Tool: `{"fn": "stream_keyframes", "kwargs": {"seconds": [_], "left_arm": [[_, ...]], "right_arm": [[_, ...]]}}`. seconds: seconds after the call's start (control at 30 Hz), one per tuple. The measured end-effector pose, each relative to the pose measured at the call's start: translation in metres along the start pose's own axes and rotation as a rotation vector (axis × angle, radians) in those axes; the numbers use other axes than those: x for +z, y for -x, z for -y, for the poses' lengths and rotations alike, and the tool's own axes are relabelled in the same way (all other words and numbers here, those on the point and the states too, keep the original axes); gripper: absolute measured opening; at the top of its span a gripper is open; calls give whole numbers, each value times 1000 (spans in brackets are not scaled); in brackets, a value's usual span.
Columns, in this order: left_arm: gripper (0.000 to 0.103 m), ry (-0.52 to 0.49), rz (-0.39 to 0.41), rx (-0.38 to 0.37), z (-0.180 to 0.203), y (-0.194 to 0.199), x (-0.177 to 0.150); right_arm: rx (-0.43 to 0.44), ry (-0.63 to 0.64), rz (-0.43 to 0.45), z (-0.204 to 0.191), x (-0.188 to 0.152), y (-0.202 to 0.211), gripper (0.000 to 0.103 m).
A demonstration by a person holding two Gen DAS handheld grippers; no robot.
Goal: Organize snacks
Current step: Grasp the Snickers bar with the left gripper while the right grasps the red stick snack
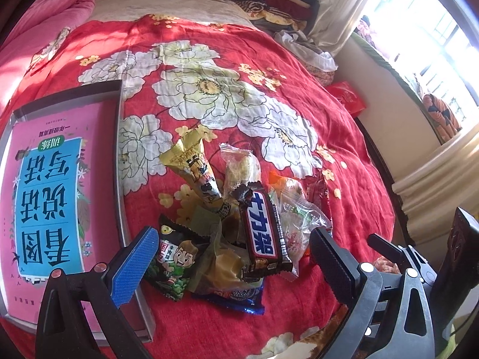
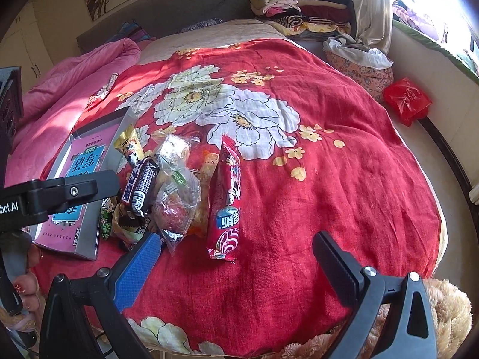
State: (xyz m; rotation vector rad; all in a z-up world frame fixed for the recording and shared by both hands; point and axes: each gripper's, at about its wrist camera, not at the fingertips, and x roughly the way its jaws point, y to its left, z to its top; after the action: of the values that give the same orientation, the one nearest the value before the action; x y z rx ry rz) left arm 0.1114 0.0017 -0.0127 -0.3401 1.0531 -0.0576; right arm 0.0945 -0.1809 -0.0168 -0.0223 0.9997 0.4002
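With both the left hand-held gripper and right hand-held gripper wide open and empty, I'd take the chocolate bar topping the snack pile on the bed beside the tray, pinching its narrow sides.

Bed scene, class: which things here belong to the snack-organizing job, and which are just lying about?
Belong to the job:
snack pile
chocolate bar
long red packet
tray holding a pink book
left gripper and right gripper, both open

Just lying about:
folded clothes
red bag
pink quilt
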Motion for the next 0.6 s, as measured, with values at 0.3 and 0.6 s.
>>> {"fn": "stream_keyframes", "kwargs": {"seconds": [0.3, 0.6], "left_arm": [[86, -47, -58, -9, 6, -18, 4], [69, -43, -94, -47, 6, -32, 2]], "right_arm": [[14, -6, -73, 3, 7, -29, 74], [83, -24, -120, 5, 8, -46, 42]]}}
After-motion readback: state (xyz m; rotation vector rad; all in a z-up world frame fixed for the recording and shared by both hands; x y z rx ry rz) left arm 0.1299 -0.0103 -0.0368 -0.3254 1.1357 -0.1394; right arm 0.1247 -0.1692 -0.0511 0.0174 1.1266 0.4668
